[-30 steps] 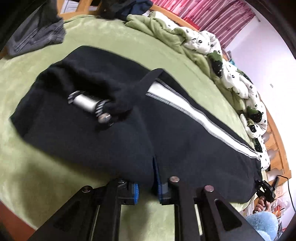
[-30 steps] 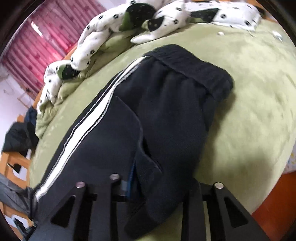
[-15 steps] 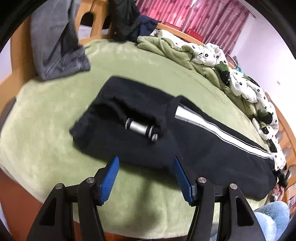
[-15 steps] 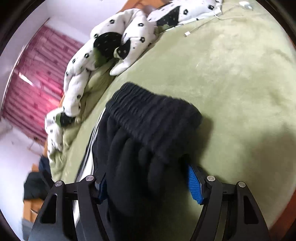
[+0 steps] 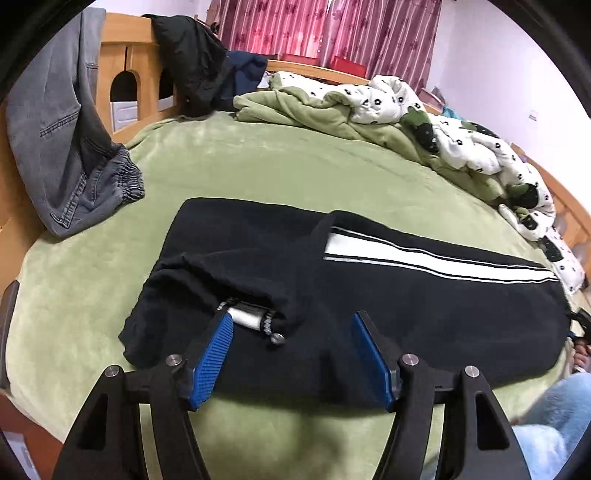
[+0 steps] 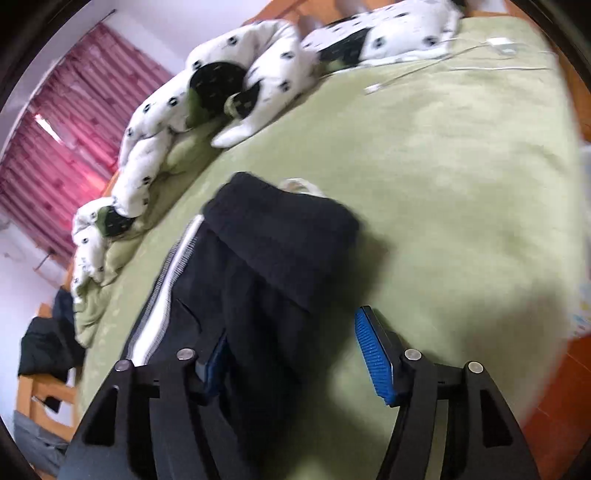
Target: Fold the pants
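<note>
Black pants with a white side stripe lie flat across the green bed. A silver cylinder pokes out of a fold near the cuffs. My left gripper is open and empty, hovering at the pants' near edge. In the right wrist view the waistband end lies on the bed. My right gripper is open, its jaws on either side of the dark cloth near the waistband.
Grey jeans hang over the wooden bed frame at left. A rumpled green and white spotted duvet lies along the far side. White cables lie past the waistband. Pink curtains are behind.
Both grippers opened and let go of the pants, then pulled back from the cloth. The pants now lie flat on the bed.
</note>
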Available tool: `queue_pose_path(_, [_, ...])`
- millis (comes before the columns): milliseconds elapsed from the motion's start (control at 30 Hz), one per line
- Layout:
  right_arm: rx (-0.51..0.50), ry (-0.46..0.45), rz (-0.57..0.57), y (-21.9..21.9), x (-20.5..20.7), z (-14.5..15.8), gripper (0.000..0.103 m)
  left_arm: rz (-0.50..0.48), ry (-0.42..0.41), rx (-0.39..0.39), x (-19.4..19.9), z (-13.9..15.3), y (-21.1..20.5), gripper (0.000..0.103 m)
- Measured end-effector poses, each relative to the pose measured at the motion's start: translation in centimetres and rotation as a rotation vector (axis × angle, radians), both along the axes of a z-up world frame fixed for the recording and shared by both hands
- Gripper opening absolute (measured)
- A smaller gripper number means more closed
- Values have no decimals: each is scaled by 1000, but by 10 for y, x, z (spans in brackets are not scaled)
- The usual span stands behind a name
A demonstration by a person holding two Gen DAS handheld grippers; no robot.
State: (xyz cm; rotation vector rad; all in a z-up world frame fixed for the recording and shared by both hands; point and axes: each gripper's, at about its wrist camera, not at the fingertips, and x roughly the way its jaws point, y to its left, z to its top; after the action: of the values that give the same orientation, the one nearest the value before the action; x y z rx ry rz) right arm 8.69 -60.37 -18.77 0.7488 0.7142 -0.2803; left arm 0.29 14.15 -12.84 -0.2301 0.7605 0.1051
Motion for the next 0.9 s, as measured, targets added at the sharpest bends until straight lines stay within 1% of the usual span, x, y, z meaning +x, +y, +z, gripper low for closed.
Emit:
queue_pose_path(33, [-21, 10, 7, 4, -6, 3, 62, -4, 5, -16, 4, -5, 2, 64])
queue_pose_path(67, [-51, 25, 7, 9, -12, 8, 62, -8, 24, -36, 10, -11, 4, 60])
queue_pose_path(100, [-84, 42, 4, 16, -17, 13, 62, -13, 38, -48, 16, -16, 5, 53])
queue_pose_path(133, [-116, 58, -1, 23, -21, 19, 62, -14, 38, -33, 22, -20, 6, 29])
queue_pose_path(167, [-148, 74, -6, 29, -24, 25, 62, -26, 25, -15, 25, -19, 8, 10])
queue_pose_path(200, [-191, 89, -8, 39, -25, 34, 62, -40, 13, -4, 30, -15, 11, 11])
queue_pose_path(233, [-211, 88, -6, 40, -26, 39, 62, -24, -10, 4, 35, -8, 18, 11])
queue_pose_path(300, [-271, 78, 7, 56, -21, 53, 62, 58, -68, 23, 47, 9, 41, 11])
queue_pose_path(333, [-297, 72, 18, 63, -17, 57, 62, 107, -91, 10, 55, 18, 58, 11])
queue_pose_path(400, [-340, 73, 54, 84, 1, 64, 62, 160, -109, -53, 65, 27, 84, 10])
queue_pose_path(433, [-349, 83, 85, 96, 13, 66, 62, 188, -100, -85, 73, 30, 98, 16])
queue_pose_path(467, [-352, 85, 104, 105, 21, 68, 62, 210, -76, -86, 78, 30, 107, 32])
queue_pose_path(500, [-359, 80, 133, 119, 32, 69, 62, 222, -62, -79, 81, 31, 112, 42])
queue_pose_path(533, [-370, 72, 166, 135, 43, 70, 62, 225, -63, -71, 82, 32, 116, 58])
queue_pose_path(567, [-382, 64, 201, 150, 52, 70, 62, 204, -96, -71, 80, 33, 116, 64])
queue_pose_path(600, [-394, 58, 234, 165, 60, 70, 62, 174, -135, -69, 78, 33, 114, 65])
queue_pose_path(633, [-400, 50, 276, 178, 69, 70, 62, 165, -143, -63, 79, 32, 113, 65])
queue_pose_path(667, [-402, 37, 346, 198, 82, 68, 62, 153, -132, -52, 83, 29, 110, 65])
queue_pose_path(733, [-414, 31, 436, 227, 99, 64, 62, 120, -97, -50, 96, 18, 105, 65])
queue_pose_path(833, [-462, 12, 598, 275, 123, 59, 62, 121, -25, -54, 117, -1, 104, 65])
queue_pose_path(867, [-491, 8, 643, 290, 128, 58, 62, 134, 3, -61, 124, -9, 107, 62])
queue_pose_path(900, [-526, 5, 687, 306, 134, 56, 62, 146, 20, -79, 130, -14, 111, 53])
